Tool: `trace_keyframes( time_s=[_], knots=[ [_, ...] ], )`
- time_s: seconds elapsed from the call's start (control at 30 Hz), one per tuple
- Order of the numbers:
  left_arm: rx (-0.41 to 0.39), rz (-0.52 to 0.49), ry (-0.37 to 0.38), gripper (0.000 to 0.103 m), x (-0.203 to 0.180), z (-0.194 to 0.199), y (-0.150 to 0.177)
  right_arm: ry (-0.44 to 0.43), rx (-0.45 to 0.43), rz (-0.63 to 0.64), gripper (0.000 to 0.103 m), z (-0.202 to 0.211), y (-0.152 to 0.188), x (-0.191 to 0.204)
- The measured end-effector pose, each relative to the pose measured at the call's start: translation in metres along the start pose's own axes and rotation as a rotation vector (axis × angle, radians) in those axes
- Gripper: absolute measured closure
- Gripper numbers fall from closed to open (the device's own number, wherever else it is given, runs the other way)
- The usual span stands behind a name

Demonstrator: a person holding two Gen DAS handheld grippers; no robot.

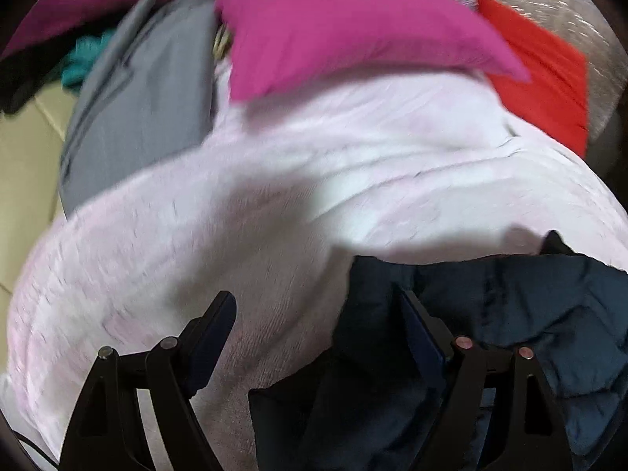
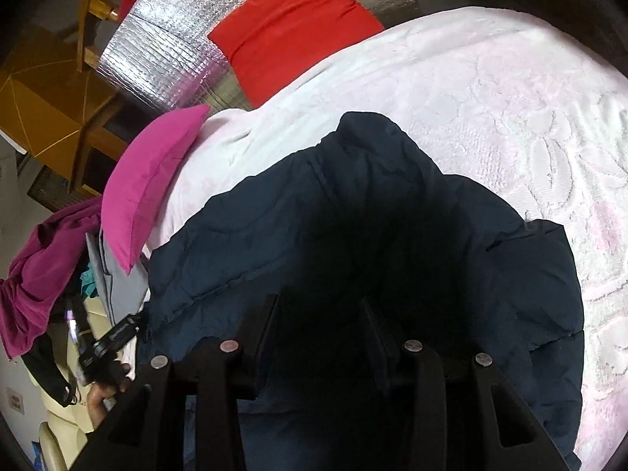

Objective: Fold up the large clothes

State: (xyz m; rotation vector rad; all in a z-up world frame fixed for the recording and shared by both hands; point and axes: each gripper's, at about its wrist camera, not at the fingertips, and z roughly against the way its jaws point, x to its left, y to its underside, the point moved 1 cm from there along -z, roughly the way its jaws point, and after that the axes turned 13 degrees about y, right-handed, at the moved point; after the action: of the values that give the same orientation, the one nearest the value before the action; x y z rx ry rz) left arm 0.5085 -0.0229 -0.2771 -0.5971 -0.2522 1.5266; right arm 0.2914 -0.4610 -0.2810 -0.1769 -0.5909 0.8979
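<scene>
The navy puffer jacket [image 2: 365,243] is lying on the pale pink bedspread [image 2: 530,110]. The left gripper [image 1: 318,314] is gaping empty at its 9 o'clock edge; the right gripper [image 2: 320,310] is hovering, grip unclear. Slippery padding is risking a 1-layer pinch.

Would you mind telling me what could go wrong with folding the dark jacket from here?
The navy puffer jacket is bulky and may slip or spring open in a fold. The left gripper sits open at its edge, half over the pale bedspread, and might pinch that too. The magenta pillow lies close and could get swept.
</scene>
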Motion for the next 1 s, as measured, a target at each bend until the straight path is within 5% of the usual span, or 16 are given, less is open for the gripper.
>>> trace_keyframes(
  time_s=[0.2, 0.33, 0.47, 0.67, 1.0],
  knots=[
    [-0.037, -0.031, -0.041, 0.017, -0.009, 0.027, 0.006, -0.047, -0.004, -0.028, 0.057, 0.011, -0.004, -0.009],
    [-0.076, -0.071, -0.054, 0.017, -0.014, 0.059, 0.014, -0.065, -0.105, -0.071, 0.035, 0.045, -0.012, -0.027],
    [-0.083, -0.077, -0.044, 0.017, -0.008, 0.080, 0.028, -0.054, -0.147, -0.130, 0.035, 0.069, -0.013, -0.058],
    [-0.012, -0.021, -0.057, 0.017, 0.016, 0.085, 0.063, -0.059, -0.079, -0.196, 0.035, 0.072, -0.003, -0.094],
    [0.010, 0.126, 0.050, 0.017, 0.041, 0.107, 0.125, -0.060, 0.040, -0.204, 0.035, 0.065, 0.027, -0.109]
  ],
)
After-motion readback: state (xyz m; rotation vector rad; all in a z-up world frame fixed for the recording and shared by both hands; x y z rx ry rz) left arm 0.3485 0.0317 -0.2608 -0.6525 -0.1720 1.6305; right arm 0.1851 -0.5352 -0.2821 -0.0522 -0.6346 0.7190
